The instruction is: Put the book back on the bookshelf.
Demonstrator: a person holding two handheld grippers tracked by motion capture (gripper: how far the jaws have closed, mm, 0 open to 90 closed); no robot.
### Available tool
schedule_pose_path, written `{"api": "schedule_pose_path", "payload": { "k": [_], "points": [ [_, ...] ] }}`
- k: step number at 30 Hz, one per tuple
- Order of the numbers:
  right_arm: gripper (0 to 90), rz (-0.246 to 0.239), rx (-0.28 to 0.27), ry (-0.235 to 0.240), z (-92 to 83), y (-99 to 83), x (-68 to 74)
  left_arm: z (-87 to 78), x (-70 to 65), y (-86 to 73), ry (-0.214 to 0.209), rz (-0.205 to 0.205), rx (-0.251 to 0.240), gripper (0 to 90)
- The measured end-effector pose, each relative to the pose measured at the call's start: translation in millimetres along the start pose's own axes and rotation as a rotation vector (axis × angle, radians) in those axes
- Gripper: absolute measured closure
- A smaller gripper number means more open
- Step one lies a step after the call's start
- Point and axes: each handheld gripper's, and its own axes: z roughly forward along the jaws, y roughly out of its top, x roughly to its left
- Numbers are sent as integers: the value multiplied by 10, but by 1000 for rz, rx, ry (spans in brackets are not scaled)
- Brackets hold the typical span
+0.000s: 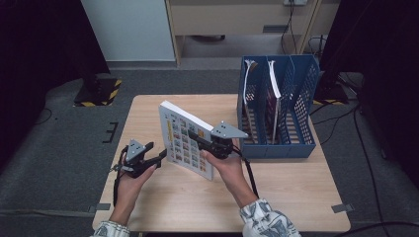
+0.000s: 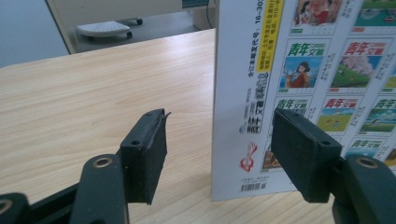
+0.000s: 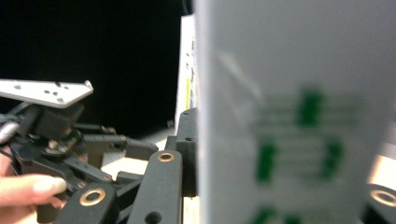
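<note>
Grey carpet surrounds a pale wood-grain table (image 1: pixel 163 197), with dark curtains at both sides and a light cabinet at the back. On the table's far right stands a blue perforated plastic file rack (image 1: pixel 296 123) with two thin volumes upright in its slots.

Upright near the table's middle is a thick book (image 1: pixel 185 140), its white page block facing up and its glossy cover printed with a grid of small colourful pictures. The right gripper (image 1: pixel 210 142) pinches this book: in the right gripper view one black jaw lies flat against the blurred white cover (image 3: pixel 289 116), which crosses between the fingers, the other jaw hidden behind it.

The left gripper (image 1: pixel 159 158) sits just left of the book's lower corner. In the left gripper view its matte black rubbery pads (image 2: pixel 144 156) stand spread, pressing on nothing; the book's bottom edge (image 2: pixel 243 116) rests on the table beyond the fingertips, nearer the right-hand pad, and a barcode and a yellow strip of print are legible there. The right gripper view also catches the left gripper's grey plate (image 3: pixel 46 92) and a fingertip of the hand holding it.
</note>
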Motion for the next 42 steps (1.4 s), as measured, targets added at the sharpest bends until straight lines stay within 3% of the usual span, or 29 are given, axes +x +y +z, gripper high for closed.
{"api": "schedule_pose_path", "payload": {
  "k": [3,11,12,19,24,28,34,42],
  "points": [
    [734,-36,6,-2,-10,-6,37,-21,36,-3,11,-6,-3,362],
    [735,-57,59,-19,31,100,77,-49,68,2,28,-11,-11,366],
    [734,-88,73,-4,7,126,100,-53,85,-4,34,-11,-12,367],
    [734,-88,64,-3,-142,113,72,-63,134,0,49,-38,-24,371],
    [735,-84,55,-28,-213,125,32,-61,141,1,51,-26,-23,373],
    [736,-112,52,-41,-253,152,54,-64,138,0,53,-24,-23,371],
    [736,-106,44,-51,-318,180,30,-12,142,-28,68,-26,22,289],
    [736,-102,40,-62,-362,205,3,86,148,-81,54,-36,100,169]
  ]
}}
